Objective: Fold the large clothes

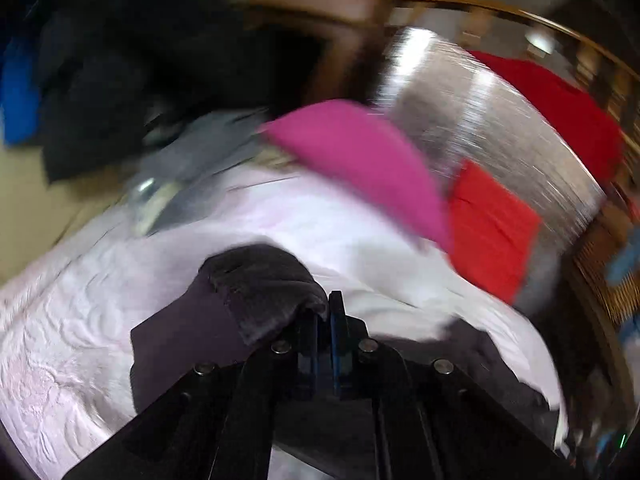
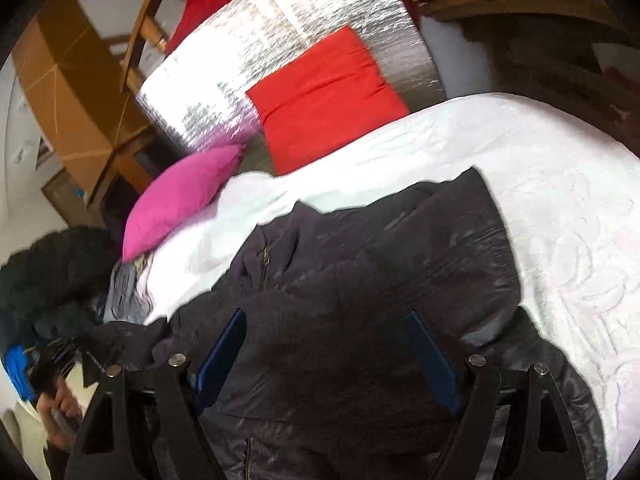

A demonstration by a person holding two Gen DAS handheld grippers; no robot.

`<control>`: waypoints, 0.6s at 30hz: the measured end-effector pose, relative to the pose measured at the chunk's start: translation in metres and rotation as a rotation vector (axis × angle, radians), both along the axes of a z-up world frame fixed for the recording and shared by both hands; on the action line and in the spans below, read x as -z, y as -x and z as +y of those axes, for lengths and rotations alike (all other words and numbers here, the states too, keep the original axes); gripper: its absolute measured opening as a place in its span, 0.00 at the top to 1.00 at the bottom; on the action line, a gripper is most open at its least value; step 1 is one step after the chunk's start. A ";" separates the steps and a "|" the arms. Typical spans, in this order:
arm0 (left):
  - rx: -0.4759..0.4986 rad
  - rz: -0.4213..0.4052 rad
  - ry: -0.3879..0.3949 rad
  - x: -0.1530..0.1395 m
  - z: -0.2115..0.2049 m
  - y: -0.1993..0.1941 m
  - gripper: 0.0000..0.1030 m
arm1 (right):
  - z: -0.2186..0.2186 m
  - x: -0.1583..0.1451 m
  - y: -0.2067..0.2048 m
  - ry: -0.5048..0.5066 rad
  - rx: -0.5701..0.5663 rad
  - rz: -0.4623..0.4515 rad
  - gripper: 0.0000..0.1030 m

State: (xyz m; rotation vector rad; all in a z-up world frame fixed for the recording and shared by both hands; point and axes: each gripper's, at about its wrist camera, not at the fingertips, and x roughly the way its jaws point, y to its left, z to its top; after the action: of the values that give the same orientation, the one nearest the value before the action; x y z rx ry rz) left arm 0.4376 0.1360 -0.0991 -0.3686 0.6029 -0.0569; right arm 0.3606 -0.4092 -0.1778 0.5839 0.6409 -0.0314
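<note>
Far left in the right wrist view: a dark heap of clothes [image 2: 52,276] and a hand [image 2: 60,408] low in the corner. Next, a pink pillow [image 2: 180,200] by the white bed cover [image 2: 540,184]. Then a red cushion [image 2: 324,104] on a shiny silver sheet [image 2: 280,36]. Spread over the bed cover, the big dark jacket [image 2: 360,280].

Left gripper [image 1: 329,312]: jaws squeezed together, pinching the jacket's fuzzy cuff [image 1: 260,284], lifted off the cover.

Right gripper [image 2: 328,356]: jaws wide apart, above the jacket, gripping nothing.
</note>
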 end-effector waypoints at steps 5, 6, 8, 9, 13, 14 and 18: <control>0.222 -0.061 -0.137 -0.013 -0.114 0.041 0.96 | -0.028 -0.010 0.014 -0.057 0.054 -0.029 0.18; 0.272 -0.059 -0.153 -0.009 -0.137 0.048 0.96 | -0.032 -0.012 0.016 -0.061 0.061 -0.032 0.18; 0.359 -0.043 -0.187 0.001 -0.178 0.057 0.96 | -0.043 -0.015 0.022 -0.073 0.077 -0.037 0.17; 0.404 -0.029 -0.208 0.010 -0.200 0.061 0.96 | -0.047 -0.015 0.025 -0.079 0.083 -0.039 0.17; 0.568 0.098 -0.269 0.063 -0.274 0.069 0.96 | -0.067 -0.015 0.033 -0.110 0.106 -0.035 0.17; 0.589 0.139 -0.288 0.075 -0.286 0.071 0.96 | -0.072 -0.014 0.034 -0.121 0.112 -0.033 0.17; 0.612 0.303 -0.356 0.122 -0.309 0.071 0.94 | -0.079 -0.009 0.030 -0.181 0.085 -0.009 0.17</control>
State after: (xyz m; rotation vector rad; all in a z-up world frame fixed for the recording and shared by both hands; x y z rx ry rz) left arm 0.3666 -0.1726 -0.2210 0.1673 0.9920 -0.4804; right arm 0.3306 -0.4884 -0.1692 0.7860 0.6132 -0.0502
